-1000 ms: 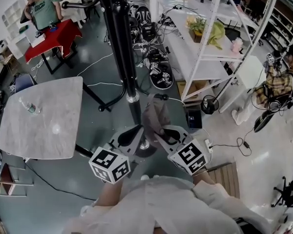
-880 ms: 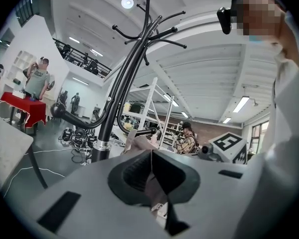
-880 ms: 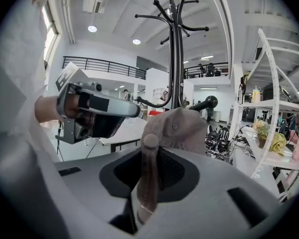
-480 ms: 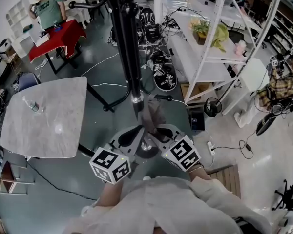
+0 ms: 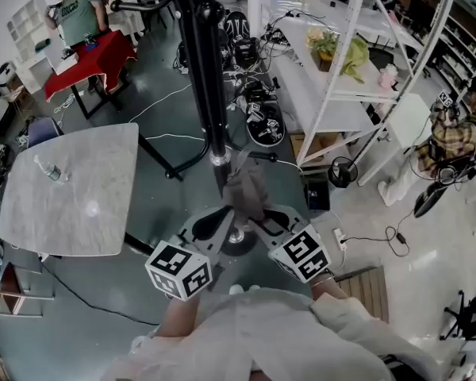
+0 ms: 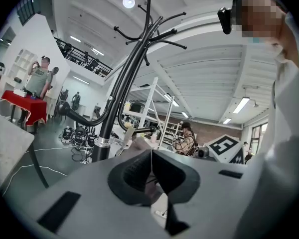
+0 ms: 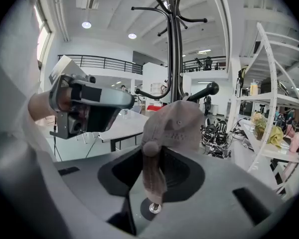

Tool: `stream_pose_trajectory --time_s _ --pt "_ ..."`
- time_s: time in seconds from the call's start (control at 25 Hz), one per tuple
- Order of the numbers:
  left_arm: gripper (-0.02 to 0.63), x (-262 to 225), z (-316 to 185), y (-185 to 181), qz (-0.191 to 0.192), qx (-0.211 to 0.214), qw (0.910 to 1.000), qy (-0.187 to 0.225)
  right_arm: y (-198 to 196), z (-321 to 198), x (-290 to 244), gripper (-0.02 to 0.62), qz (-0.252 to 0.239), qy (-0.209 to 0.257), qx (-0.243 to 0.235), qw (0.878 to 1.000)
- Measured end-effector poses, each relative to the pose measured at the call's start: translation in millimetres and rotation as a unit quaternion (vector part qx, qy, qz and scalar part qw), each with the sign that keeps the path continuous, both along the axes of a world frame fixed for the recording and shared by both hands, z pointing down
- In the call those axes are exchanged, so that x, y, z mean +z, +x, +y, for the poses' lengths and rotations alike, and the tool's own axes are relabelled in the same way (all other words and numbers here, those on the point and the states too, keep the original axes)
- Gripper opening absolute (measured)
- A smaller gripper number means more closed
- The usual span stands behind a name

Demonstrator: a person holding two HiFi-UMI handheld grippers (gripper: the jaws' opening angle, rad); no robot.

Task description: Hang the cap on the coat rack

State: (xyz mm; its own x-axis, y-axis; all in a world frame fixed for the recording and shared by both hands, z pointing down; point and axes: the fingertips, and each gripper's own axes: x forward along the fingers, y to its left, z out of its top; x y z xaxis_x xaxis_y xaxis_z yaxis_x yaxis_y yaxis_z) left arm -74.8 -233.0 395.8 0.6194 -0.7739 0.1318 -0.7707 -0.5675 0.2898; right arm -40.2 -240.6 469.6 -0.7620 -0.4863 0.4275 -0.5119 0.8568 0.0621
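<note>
A dusty-pink cap (image 5: pixel 246 187) stands between my two grippers, just in front of the black coat rack pole (image 5: pixel 205 78). My left gripper (image 5: pixel 224 215) is shut, with a thin fold of the cap's cloth pinched between its pads (image 6: pixel 150 156); the cap's crown (image 6: pixel 138 144) bulges beyond them. My right gripper (image 5: pixel 258 217) has the cap's back part and strap between its jaws (image 7: pixel 153 156). Those jaws are opening, but the cloth still fills the gap and touches both pads. The cap's crown (image 7: pixel 172 126) rises above them. The rack's hooks (image 7: pixel 175 14) spread high overhead.
A grey table (image 5: pixel 71 189) with a small bottle (image 5: pixel 47 173) stands at left. White shelving (image 5: pixel 333 78) runs along the right, and gear and cables (image 5: pixel 258 109) lie on the floor behind the rack. People stand by a red-clothed table (image 5: pixel 87 58) far back.
The cap has bunched lower and more compact between the grippers. The right gripper's marker cube has shifted slightly right and down. The left gripper has hardly moved.
</note>
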Motion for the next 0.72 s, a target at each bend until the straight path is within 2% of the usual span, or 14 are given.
stream_pose_trajectory --time_s 0.28,0.72 --pt "0.015 3 6 8 0.002 0.008 0.9999 -0.008 18 0 -20 0.109 -0.031 0.005 0.042 0.999" --pt "0.015 4 12 11 0.009 0.009 0.9999 -0.011 22 7 -58 0.123 -0.073 0.032 0.052 0.995"
